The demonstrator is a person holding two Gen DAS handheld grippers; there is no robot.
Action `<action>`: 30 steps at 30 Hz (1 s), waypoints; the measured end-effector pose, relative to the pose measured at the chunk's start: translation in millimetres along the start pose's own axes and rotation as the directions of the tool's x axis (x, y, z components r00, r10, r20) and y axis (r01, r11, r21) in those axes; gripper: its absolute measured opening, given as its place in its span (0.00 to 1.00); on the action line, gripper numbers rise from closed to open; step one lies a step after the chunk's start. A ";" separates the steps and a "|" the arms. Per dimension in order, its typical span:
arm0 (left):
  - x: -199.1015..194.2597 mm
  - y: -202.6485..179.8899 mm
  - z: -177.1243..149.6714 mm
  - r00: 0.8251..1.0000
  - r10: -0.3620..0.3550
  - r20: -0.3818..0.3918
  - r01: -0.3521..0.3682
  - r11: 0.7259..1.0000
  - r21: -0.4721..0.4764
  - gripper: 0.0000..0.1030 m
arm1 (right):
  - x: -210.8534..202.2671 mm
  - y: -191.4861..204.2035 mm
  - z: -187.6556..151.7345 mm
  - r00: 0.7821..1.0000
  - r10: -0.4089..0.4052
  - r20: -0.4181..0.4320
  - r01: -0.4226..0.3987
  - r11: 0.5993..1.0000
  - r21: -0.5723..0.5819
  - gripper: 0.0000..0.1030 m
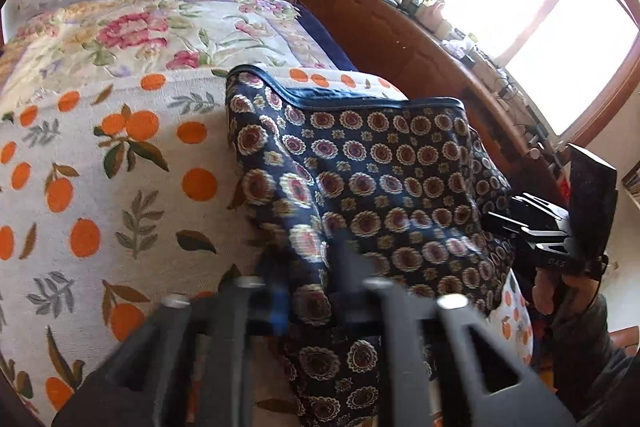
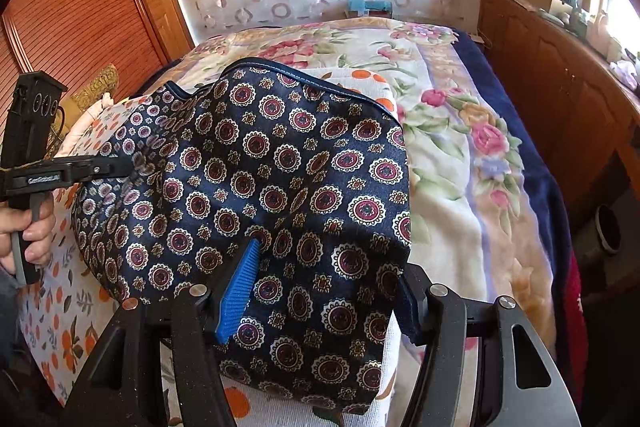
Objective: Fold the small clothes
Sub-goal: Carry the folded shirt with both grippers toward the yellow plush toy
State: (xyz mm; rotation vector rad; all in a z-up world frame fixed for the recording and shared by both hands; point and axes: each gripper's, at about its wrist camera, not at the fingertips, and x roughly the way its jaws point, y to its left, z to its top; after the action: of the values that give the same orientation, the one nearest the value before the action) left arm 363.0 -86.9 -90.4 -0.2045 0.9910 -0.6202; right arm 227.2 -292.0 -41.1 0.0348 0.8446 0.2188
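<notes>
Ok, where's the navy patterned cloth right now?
The navy patterned cloth lies on the orange-print towel on the bed, between both tongs in both wrist views.

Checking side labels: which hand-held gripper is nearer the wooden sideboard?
Right. The right hand-held gripper is at the garment's sideboard side; the left hand-held gripper at its opposite side.

I see daylight pouring from a blown-out window [image 1: 532, 27] at right, washing out its panes. The left gripper [image 1: 308, 291] is smeared by motion blur in its own view. Fisheye bending curves the edges, and the corners go black.
</notes>
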 end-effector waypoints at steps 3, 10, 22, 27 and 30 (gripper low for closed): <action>-19.5 -1.8 -2.3 0.998 -0.024 0.062 0.024 1.000 -0.001 0.07 | -1.6 0.1 1.0 1.000 0.004 0.001 -0.004 1.000 0.002 0.61; -61.6 4.3 -18.8 0.992 -0.001 0.125 0.001 1.000 -0.001 0.06 | -1.1 0.0 1.4 1.000 0.015 0.000 -0.015 1.000 -0.023 0.61; -43.6 19.0 -29.7 0.996 0.047 0.074 -0.045 0.999 -0.020 0.06 | 31.3 -1.6 20.0 0.999 0.038 -0.023 -0.039 0.999 -0.019 0.61; -42.2 15.0 -30.3 0.994 0.081 0.076 -0.081 0.997 0.008 0.06 | 38.3 7.5 19.4 0.999 0.020 -0.026 -0.022 0.998 -0.054 0.61; -41.9 14.7 -30.4 0.993 0.089 0.080 -0.091 0.996 0.022 0.06 | 38.5 12.7 19.9 1.000 0.014 -0.024 -0.016 0.997 -0.080 0.55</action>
State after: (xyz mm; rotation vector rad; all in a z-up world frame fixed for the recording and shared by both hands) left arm 327.1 -47.5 -83.2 -0.1595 0.9102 -0.5382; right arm 264.4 -270.6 -54.8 -0.0364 0.8582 0.2674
